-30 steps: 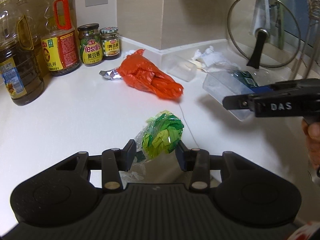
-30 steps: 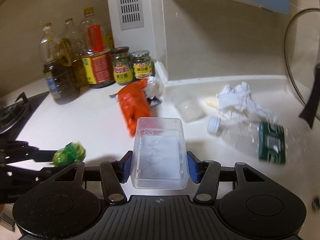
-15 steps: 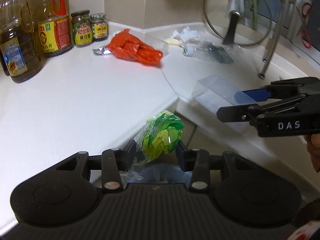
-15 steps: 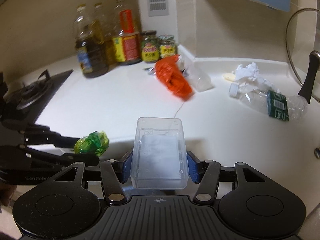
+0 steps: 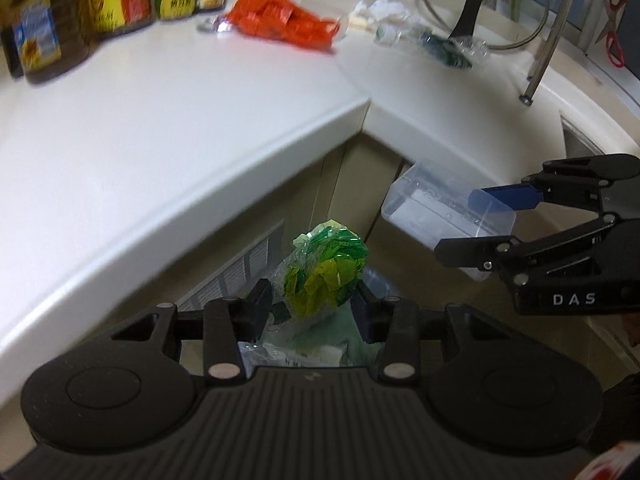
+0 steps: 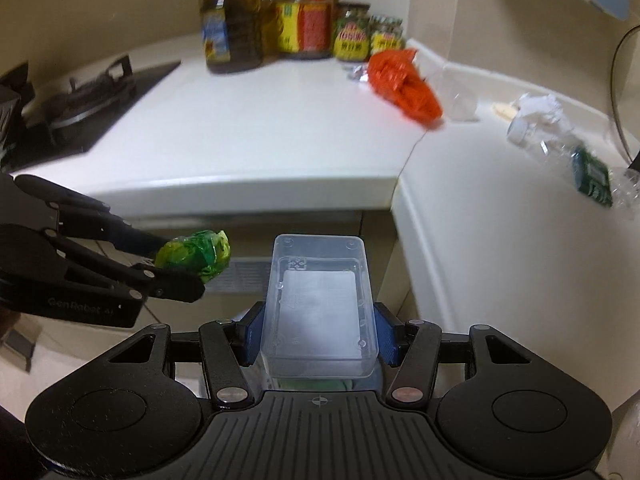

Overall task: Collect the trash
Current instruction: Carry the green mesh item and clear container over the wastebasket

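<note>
A: State the grip on each tool.

B: The left gripper (image 5: 314, 306) is clamped on a green wrapper (image 5: 326, 270), a crumpled ball of green and yellow film. The right gripper (image 6: 318, 330) is clamped on a clear box (image 6: 320, 300), blue pads pressed on its two long sides.

A: Contents of the box?

B: Nothing can be seen inside it. It is a rectangular, transparent plastic tub, seen from the right wrist bottom-first, its mouth facing away.

A: Position of both items relative to the counter?

B: Both are off the counter (image 5: 168, 128), in front of its inner corner and below its edge. The wrapper sits left of the box; the two are apart.

A: What lies under the grippers?

B: A bin (image 5: 320, 344) with a greenish liner, partly hidden behind the left gripper. Pale packaging shows inside it; more cannot be made out.

A: Trash on the counter?

B: An orange bag (image 5: 280, 18) near the back wall, with a foil scrap (image 5: 212, 26) touching its left end. Right of the bag: crumpled white paper (image 6: 540, 106) and a crushed bottle (image 6: 576, 156) with a green label.

A: Other containers?

B: Oil bottles (image 6: 232, 24) and two jars (image 6: 366, 36) stand at the back of the counter, left of the bag. The bottles hold dark and amber liquid.

A: Room fixtures?

B: A gas hob (image 6: 80, 96) at the counter's left end, a glass lid (image 5: 472, 4) propped at its right end, beige walls, and a vent grille (image 5: 236, 268) in the cabinet front below the counter.
</note>
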The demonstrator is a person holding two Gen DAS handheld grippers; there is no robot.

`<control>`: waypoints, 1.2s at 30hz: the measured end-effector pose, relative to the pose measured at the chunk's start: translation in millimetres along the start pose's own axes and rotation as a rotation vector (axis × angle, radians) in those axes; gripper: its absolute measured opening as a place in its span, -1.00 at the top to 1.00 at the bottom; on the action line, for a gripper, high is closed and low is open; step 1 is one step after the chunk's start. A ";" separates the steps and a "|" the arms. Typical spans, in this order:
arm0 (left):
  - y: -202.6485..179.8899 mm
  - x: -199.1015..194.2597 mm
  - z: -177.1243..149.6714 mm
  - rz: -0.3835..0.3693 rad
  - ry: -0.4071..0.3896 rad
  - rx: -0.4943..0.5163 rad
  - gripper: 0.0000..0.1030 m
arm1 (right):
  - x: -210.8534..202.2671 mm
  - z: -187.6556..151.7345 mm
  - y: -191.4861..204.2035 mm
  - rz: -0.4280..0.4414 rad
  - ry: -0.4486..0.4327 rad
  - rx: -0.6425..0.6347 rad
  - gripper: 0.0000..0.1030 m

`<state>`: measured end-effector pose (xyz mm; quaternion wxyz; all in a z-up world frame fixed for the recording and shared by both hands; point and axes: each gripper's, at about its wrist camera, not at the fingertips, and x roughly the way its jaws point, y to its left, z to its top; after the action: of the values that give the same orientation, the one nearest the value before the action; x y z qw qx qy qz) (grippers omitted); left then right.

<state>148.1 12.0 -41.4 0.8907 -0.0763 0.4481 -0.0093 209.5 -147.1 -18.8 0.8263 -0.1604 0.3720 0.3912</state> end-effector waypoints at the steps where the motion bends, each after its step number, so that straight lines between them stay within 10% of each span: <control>1: 1.2 3.1 -2.5 -0.001 0.010 -0.008 0.24 | 4.1 -2.2 0.8 0.000 0.008 -0.008 -0.07; 36: 6.1 82.5 -29.4 0.018 0.207 -0.089 0.24 | 101.0 -53.9 -3.8 0.032 0.257 -0.092 -0.08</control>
<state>173.7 7.3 -125.2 0.8354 -0.1106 0.5382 0.0110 228.1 -126.3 -129.9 0.7574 -0.2410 0.4588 0.3973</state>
